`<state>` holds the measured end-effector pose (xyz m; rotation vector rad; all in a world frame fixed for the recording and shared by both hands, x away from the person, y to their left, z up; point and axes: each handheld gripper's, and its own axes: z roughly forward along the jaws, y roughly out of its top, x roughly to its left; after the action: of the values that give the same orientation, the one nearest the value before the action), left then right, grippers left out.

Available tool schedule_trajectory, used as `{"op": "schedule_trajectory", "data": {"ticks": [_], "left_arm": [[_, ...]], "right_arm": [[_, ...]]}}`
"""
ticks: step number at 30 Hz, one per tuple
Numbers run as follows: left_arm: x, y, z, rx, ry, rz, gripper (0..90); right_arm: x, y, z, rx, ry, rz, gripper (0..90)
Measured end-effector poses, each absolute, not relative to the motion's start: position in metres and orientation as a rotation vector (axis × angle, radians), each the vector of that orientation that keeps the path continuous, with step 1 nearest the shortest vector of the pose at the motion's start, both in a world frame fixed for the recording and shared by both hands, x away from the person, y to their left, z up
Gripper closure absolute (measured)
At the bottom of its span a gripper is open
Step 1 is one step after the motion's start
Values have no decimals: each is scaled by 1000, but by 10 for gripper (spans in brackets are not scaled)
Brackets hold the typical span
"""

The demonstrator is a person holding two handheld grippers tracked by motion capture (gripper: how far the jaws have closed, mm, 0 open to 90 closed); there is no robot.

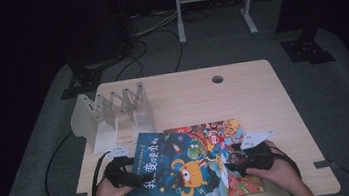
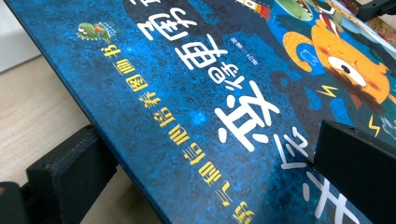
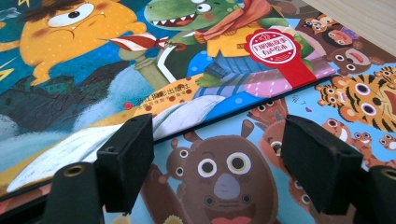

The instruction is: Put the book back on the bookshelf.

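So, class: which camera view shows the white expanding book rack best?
The high view: the white book rack stands whole at the table's back left, its dividers fanned out. In the left gripper view, a pale sliver at the top-left corner may be part of it, beyond the blue book.

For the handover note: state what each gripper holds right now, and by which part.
The left gripper has its jaws astride the blue picture book's left edge; whether they pinch it cannot be told. The right gripper holds nothing, jaws open over the book underneath.

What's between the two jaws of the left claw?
The left edge of the blue picture book: one jaw sits under it, one over its cover, seen in the left gripper view.
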<state>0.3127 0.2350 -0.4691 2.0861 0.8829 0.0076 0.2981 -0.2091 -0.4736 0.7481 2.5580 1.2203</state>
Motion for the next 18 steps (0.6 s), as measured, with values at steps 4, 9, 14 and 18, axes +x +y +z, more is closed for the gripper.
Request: {"op": "schedule_trajectory", "data": {"ticks": [4,9,14,18], "left_arm": [[309,236,-459,2052,870,23,0],[305,236,-440,2031,845,65,0],[304,234,-422,2028,816,98,0],[302,231,-405,2015,782,120,0]], "right_arm": [[298,-209,-474,749,2558,1221,237],[299,-207,-474,737,2562,1218,223],[299,-205,-473,737,2572,1206,217],[299,-202,-472,725,2581,1198,218]]}}
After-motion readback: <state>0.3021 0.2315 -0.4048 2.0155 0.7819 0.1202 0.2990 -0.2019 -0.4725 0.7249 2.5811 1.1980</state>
